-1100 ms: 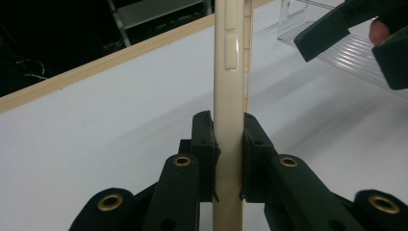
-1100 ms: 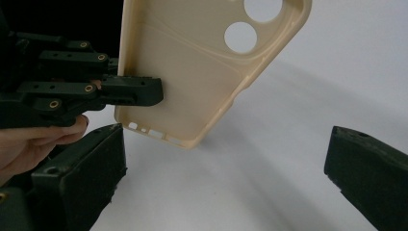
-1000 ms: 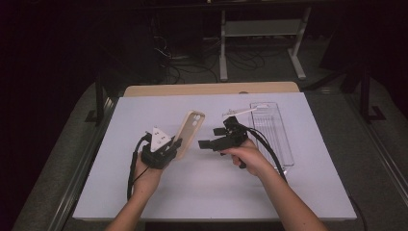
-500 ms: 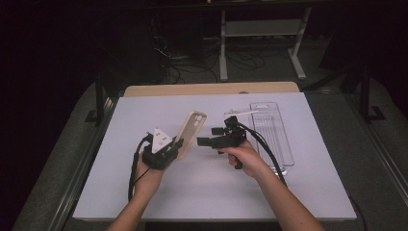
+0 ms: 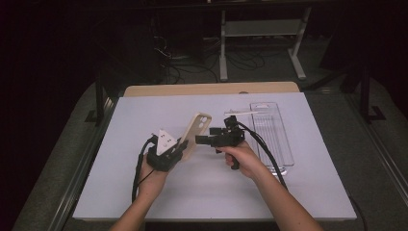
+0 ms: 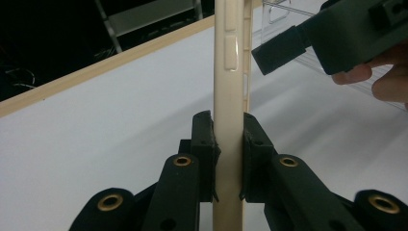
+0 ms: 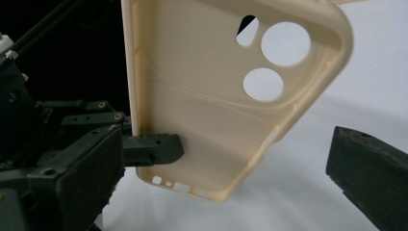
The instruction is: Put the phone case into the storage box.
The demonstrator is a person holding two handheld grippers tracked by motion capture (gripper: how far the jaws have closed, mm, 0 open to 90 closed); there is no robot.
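Since a second ago the right claw has edged closer to the phone case, its jaws spread apart and empty, one tip just beside the case's edge. The left claw is clenched on the cream case's lower end, holding it tilted above the white counter. A clear tray lies beyond the right hand.

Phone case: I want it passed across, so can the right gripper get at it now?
Probably yes: the left gripper holds the phone case upright, and the right gripper points at it with nothing between.
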